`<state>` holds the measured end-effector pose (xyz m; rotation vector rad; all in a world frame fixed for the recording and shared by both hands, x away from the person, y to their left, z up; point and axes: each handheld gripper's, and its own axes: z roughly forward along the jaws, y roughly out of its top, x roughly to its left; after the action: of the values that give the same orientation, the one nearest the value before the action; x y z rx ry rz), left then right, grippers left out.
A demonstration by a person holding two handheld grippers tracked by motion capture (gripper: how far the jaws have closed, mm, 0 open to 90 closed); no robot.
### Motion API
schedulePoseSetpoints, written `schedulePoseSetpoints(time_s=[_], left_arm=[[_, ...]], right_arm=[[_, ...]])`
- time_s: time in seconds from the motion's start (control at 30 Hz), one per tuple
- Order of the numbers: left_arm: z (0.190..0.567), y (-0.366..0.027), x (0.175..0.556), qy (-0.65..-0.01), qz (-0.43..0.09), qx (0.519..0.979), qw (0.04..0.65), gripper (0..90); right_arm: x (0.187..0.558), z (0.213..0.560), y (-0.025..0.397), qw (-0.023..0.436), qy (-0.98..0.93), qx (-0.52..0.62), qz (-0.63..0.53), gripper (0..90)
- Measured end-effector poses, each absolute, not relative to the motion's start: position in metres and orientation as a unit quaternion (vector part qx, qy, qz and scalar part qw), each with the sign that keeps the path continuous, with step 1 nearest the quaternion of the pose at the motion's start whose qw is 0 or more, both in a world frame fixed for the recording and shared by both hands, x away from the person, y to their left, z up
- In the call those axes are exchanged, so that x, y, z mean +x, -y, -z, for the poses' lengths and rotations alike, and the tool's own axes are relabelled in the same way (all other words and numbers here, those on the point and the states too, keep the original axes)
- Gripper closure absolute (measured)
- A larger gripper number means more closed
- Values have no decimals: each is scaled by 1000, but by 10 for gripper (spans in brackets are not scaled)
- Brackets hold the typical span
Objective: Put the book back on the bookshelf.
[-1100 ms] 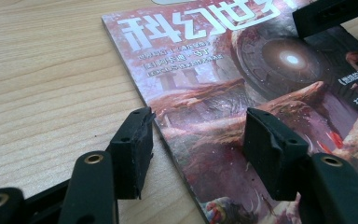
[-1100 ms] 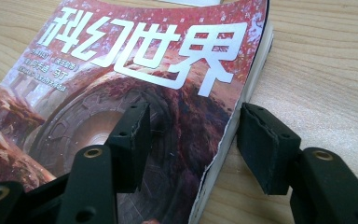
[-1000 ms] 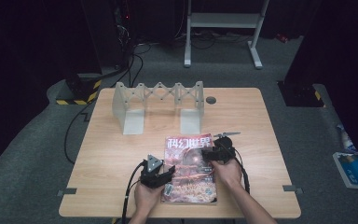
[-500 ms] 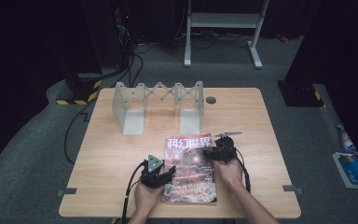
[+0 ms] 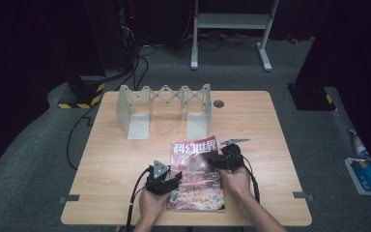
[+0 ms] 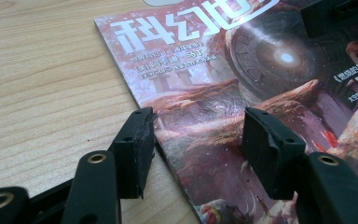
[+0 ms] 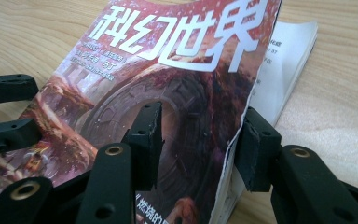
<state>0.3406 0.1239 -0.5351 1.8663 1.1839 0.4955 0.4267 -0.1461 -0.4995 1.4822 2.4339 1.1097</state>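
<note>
Opening the magazine: cover edge being lifted at the near table edge.

The magazine (image 5: 195, 176) lies flat near the front of the table (image 5: 270, 145), well short of the rack (image 5: 164, 104). The left gripper (image 6: 196, 140) has its jaws apart, straddling the spine edge, one jaw over the wood and one over the cover; nothing is clamped. The right gripper (image 7: 198, 140) also has its jaws apart, one on the cover face and one outside the fore edge, where the cover stands raised off the pages (image 7: 284, 70). Judged step: starting to open the cover. Next move likely needs the right jaws closed on the raised cover alone, while the left steadies the spine.
</note>
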Motion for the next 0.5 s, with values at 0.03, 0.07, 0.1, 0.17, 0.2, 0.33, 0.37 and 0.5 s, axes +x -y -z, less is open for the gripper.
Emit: schedulePoseSetpoints(time_s=[0.03, 0.07, 0.1, 0.17, 0.2, 0.33, 0.37, 0.5], left_arm=[[535, -124, 341, -474, -198, 746, 424, 442], [535, -124, 341, -474, -198, 746, 425, 442], [535, -124, 340, -474, -198, 746, 425, 442], [535, -124, 340, -474, -198, 745, 425, 442], [535, -124, 340, -474, -198, 746, 425, 442], [535, -124, 341, -475, -196, 745, 426, 442], [535, -124, 341, -475, -196, 745, 426, 442], [535, -124, 341, -475, -196, 745, 425, 442]], right_arm=[[426, 500, 147, 39, -795, 484, -364, 557], [425, 500, 147, 38, -796, 483, -363, 555], [424, 499, 147, 39, -798, 482, -360, 554], [422, 499, 146, 41, -801, 477, -359, 554], [421, 499, 146, 38, -800, 479, -359, 554], [419, 499, 143, 40, -800, 477, -361, 557], [418, 500, 143, 43, -800, 477, -361, 559], [417, 499, 138, 39, -808, 469, -354, 562]])
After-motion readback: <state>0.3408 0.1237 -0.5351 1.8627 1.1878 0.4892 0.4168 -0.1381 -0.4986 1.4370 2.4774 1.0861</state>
